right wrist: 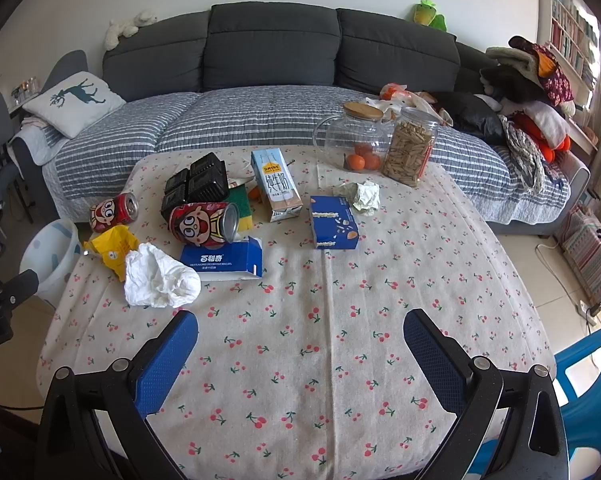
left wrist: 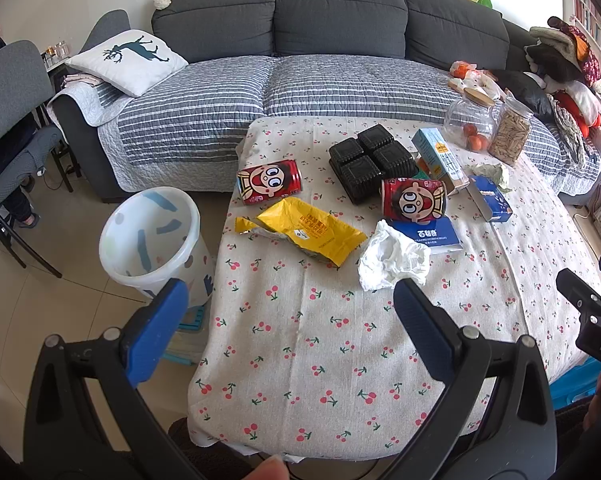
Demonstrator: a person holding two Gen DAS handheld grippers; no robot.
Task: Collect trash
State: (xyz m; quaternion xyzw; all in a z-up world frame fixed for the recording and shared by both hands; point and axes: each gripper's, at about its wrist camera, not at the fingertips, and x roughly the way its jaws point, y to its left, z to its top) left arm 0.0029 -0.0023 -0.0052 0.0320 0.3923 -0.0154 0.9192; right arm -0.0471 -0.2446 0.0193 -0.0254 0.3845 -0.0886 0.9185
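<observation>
My left gripper [left wrist: 288, 300] and right gripper [right wrist: 300, 330] hung spread and empty; the white tissue [right wrist: 158, 276] lay crumpled beside a torn yellow wrapper [left wrist: 312, 232].

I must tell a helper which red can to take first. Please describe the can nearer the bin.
On the cherry-print tablecloth, look at the edge beside the white bin. A red cartoon can lies there alone, behind the yellow bag. The other red can rests on a blue box.

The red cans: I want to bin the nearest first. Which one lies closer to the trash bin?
The red can by the table's left edge, beyond the yellow bag, lies nearer the bin. The other red can rests on the blue box.
</observation>
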